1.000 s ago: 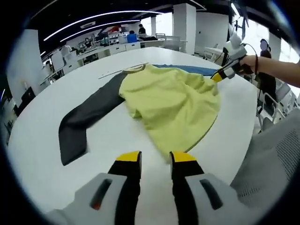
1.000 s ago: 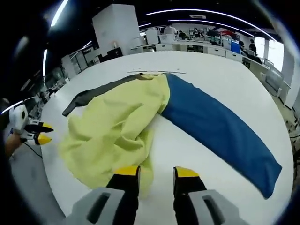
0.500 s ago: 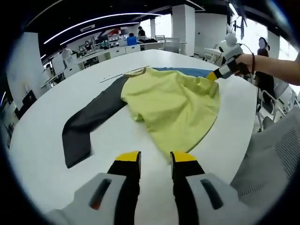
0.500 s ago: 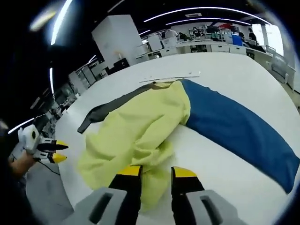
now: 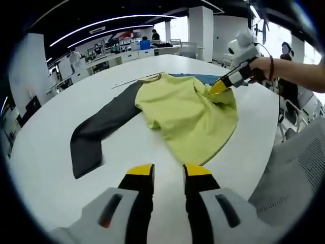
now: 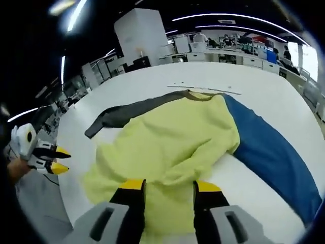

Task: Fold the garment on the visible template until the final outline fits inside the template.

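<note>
Garment (image 5: 185, 114) spread on the white bench (image 5: 45, 152), ahead of the left hand-held gripper (image 5: 168, 172): yellow-green body in the middle, dark grey sleeve (image 5: 99, 129) trailing off to the left of that gripper, blue sleeve (image 5: 203, 77) just peeking out beyond the body. Left hand-held gripper hovering over bare bench just short of the near hem, yellow-tipped jaws a narrow gap apart, gripping nothing.

Seen from the left gripper view, right hand-held gripper (image 5: 219, 87) reaching in from the far right, held by a hand (image 5: 259, 68), yellow tips down on the rumpled far edge of the yellow body; whether closed on cloth, cannot tell from there.

In the right gripper view, right hand-held gripper (image 6: 167, 187) low over the garment (image 6: 167, 147), jaws apart with a fold of yellow fabric bunched between and just ahead of them; a firm pinch not discernible. Blue sleeve (image 6: 274, 152) stretching off to the right of it, grey sleeve (image 6: 127, 113) running away ahead and left. Left hand-held gripper (image 6: 60, 160) at the far left, beyond the bench (image 6: 264, 76) edge.
</note>
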The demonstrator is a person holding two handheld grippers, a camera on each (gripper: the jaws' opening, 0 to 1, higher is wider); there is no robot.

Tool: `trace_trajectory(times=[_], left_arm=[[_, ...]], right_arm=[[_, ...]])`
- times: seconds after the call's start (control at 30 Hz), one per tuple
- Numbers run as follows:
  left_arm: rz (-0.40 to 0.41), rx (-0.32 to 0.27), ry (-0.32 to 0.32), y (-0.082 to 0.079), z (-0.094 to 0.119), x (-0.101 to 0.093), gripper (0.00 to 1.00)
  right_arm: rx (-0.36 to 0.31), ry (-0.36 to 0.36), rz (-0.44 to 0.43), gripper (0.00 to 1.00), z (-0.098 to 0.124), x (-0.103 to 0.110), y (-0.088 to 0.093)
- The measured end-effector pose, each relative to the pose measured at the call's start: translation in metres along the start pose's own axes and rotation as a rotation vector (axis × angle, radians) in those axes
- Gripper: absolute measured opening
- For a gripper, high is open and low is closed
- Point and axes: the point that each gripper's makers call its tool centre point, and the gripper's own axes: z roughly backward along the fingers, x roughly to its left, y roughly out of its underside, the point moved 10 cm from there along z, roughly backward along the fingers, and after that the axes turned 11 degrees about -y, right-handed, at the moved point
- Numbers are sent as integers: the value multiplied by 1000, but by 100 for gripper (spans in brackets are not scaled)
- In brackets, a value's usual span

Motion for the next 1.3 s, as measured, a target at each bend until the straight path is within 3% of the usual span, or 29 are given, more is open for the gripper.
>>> trace_trajectory(times=[0.23, 0.37, 0.5, 0.7, 0.87, 1.1, 1.3], left_arm=[[9, 2, -8, 3, 0, 2, 18], [11, 6, -10, 4, 0, 2, 18], [11, 9, -8, 4, -2, 2, 18], [8, -1, -9, 0, -4, 0, 17], [-1, -5, -5, -1, -3, -1, 16], [3, -7, -9, 0, -1, -2, 17], [14, -9, -16, 0, 0, -1, 18]], right_arm=[[51, 23, 62, 39, -18, 6, 2], [105, 75, 182, 39, -22, 16, 2], [127, 93, 217, 40, -27, 27, 3], [122, 117, 156, 40, -27, 29, 4], [93, 85, 70, 40, -31, 21, 9], [0, 10, -125, 39, 0, 20, -1], [-24, 42, -108, 38, 31, 3, 5]])
